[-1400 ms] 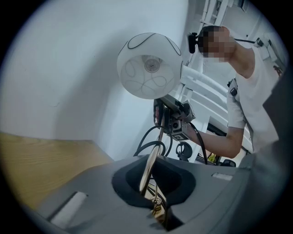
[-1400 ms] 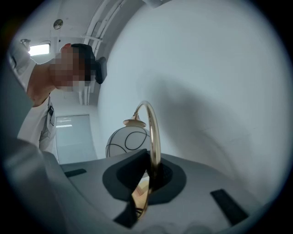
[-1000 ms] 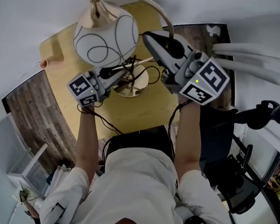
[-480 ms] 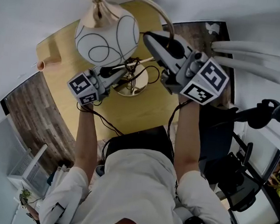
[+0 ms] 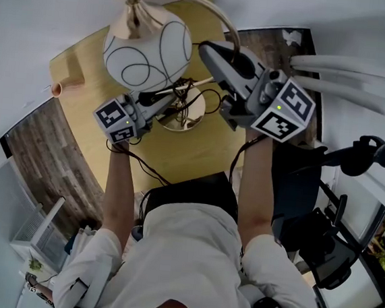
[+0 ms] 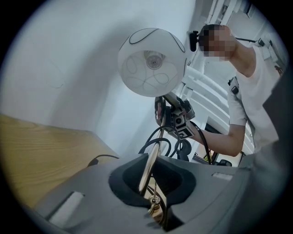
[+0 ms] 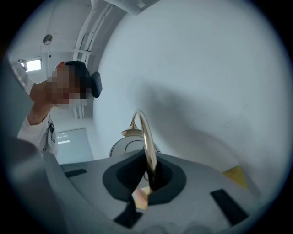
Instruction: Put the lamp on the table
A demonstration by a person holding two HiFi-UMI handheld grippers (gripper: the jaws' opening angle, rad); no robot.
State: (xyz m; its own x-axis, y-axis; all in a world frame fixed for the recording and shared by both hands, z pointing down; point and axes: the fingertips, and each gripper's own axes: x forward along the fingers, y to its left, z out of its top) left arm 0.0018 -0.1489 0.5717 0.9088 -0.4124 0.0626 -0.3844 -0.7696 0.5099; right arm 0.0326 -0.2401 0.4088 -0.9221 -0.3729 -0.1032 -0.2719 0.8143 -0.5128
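Looking down, head view: my left tongs (image 5: 163, 103) and right tongs (image 5: 212, 54) hold the globe lamp (image 5: 147, 49) over the yellow counter (image 5: 199, 150). Left gripper view: clamped on its brass stem (image 6: 147, 169); the heavy shade (image 6: 153, 61) could twist it. Right gripper view: clamped on the arch (image 7: 146, 137), which might slip.

No word, brand or number can be read anywhere. The left marker cube (image 5: 116, 122) and the right marker cube (image 5: 283, 111) bear only black-and-white square patterns. One face of the right cube may resemble a digit, but the view is too coarse to tell.
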